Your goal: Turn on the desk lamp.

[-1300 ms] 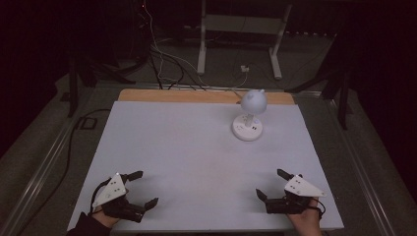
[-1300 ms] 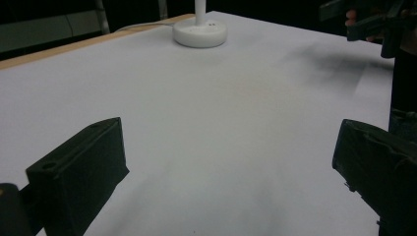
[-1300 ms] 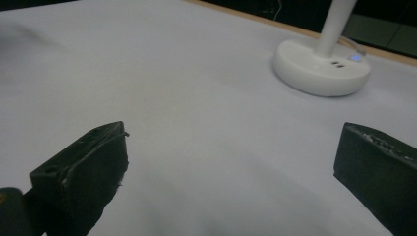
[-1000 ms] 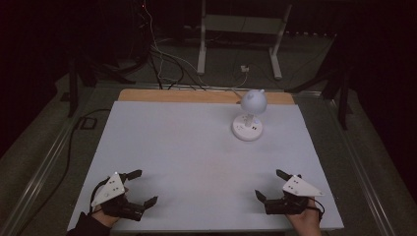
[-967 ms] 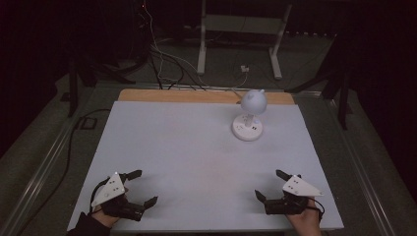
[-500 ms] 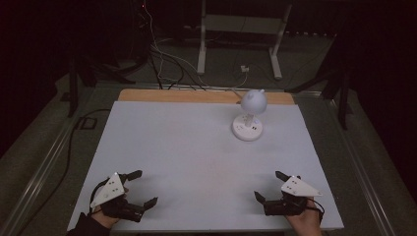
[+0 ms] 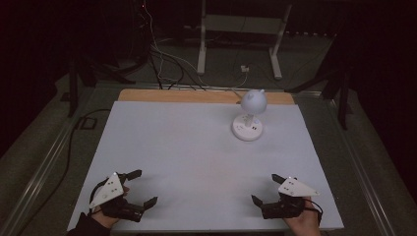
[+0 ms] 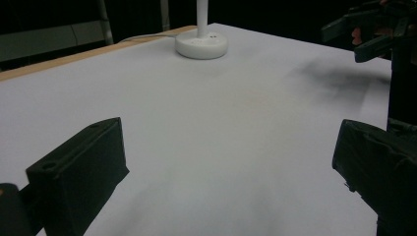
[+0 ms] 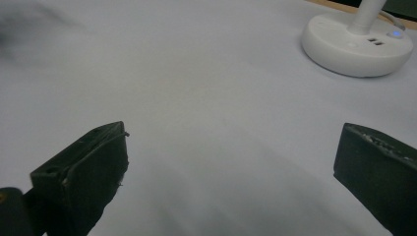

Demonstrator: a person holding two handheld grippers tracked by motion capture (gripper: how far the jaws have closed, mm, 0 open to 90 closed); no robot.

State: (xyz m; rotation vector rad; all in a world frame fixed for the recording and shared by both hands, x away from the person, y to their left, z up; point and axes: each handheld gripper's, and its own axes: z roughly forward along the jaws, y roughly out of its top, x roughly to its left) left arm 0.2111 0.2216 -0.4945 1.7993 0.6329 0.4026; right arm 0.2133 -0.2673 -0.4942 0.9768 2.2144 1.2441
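while both tongs rest at the near edge of the white table (image 7: 196, 147), we note almost nothing has shifted over the last second or so: the right gripper (image 7: 267, 189) has crept a touch toward the table's middle, the left gripper (image 7: 141, 187) sits as it did. we read this as a ready pose, with no reach begun.

state of the tongs: both wide open, jaws far apart, nothing held. in the left gripper view its gripper (image 8: 226, 162) has only bare table between the jaws; the same in the right gripper view (image 9: 231, 167).

the nearest thing to work on is the small white desk lamp (image 7: 250, 115), standing at the far right part of the table, well apart from both grippers, nearer the right one. its round base (image 9: 356, 44) lies flat, with a blue-lit button and two small ports on top. long axis: upright, a short stem rising from the base to a globe-like head (image 7: 253, 101). the head seems to face the near side; we cannot tell the exact tilt. a cord runs off the far edge.

judgement: the right gripper is better placed to go for it.
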